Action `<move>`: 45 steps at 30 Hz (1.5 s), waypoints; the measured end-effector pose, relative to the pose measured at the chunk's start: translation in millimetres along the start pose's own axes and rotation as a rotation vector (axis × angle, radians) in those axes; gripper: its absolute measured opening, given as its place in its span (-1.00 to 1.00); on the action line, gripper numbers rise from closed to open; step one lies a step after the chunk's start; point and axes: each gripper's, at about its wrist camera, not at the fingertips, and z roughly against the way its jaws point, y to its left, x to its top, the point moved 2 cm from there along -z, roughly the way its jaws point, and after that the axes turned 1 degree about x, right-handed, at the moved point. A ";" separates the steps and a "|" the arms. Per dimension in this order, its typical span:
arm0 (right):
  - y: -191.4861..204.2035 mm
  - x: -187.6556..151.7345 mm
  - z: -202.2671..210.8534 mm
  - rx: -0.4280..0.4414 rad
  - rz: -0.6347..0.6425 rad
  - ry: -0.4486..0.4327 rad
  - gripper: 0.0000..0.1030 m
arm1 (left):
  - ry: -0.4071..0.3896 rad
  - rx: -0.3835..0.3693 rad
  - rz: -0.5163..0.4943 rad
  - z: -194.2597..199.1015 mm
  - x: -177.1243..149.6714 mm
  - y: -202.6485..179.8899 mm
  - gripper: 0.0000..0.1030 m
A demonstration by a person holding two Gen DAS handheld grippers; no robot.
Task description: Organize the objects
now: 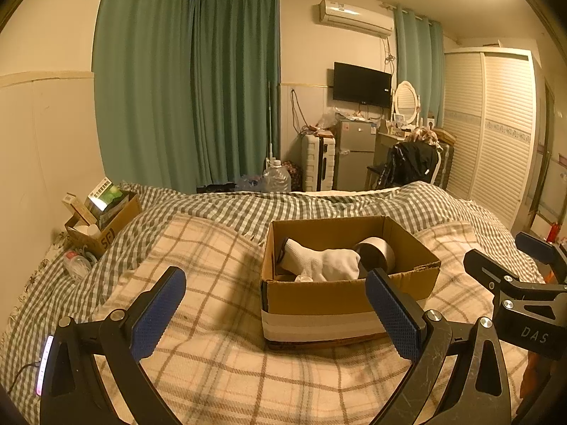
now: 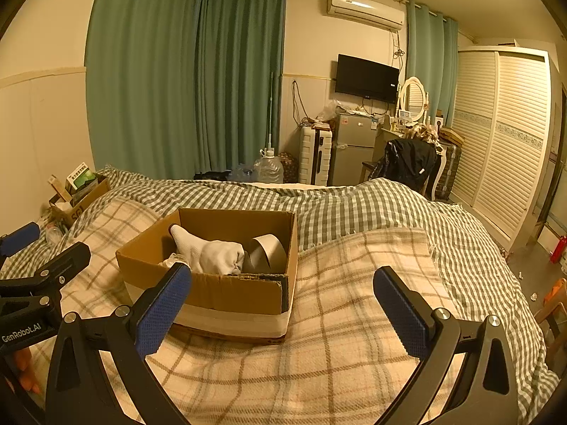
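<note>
An open brown cardboard box (image 1: 349,295) sits mid-frame on a plaid-blanketed bed (image 1: 219,361), holding a white sock (image 1: 320,260) beside a grey tape roll (image 1: 377,253). Left claw (image 1: 276,313) and right claw (image 2: 283,313) both hover spread, empty.

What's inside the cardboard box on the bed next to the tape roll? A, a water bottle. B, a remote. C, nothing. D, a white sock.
D: a white sock lies in the cardboard box beside the tape roll.
</note>
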 end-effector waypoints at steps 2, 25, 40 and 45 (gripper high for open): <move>0.3 -0.1 -0.6 -0.001 -0.001 0.001 0.99 | 0.001 0.001 -0.002 -0.5 -0.4 -0.5 1.00; 0.0 -3.5 -4.2 -0.003 0.001 0.014 0.99 | 0.009 0.012 -0.004 -3.6 -2.7 -0.8 1.00; -0.6 -8.3 -5.7 -0.003 0.003 0.023 0.99 | -0.006 0.014 -0.018 -2.4 -2.6 -2.8 1.00; -0.4 -9.2 -6.7 -0.002 0.004 0.030 0.99 | -0.011 0.017 -0.012 -1.9 -2.1 -1.4 1.00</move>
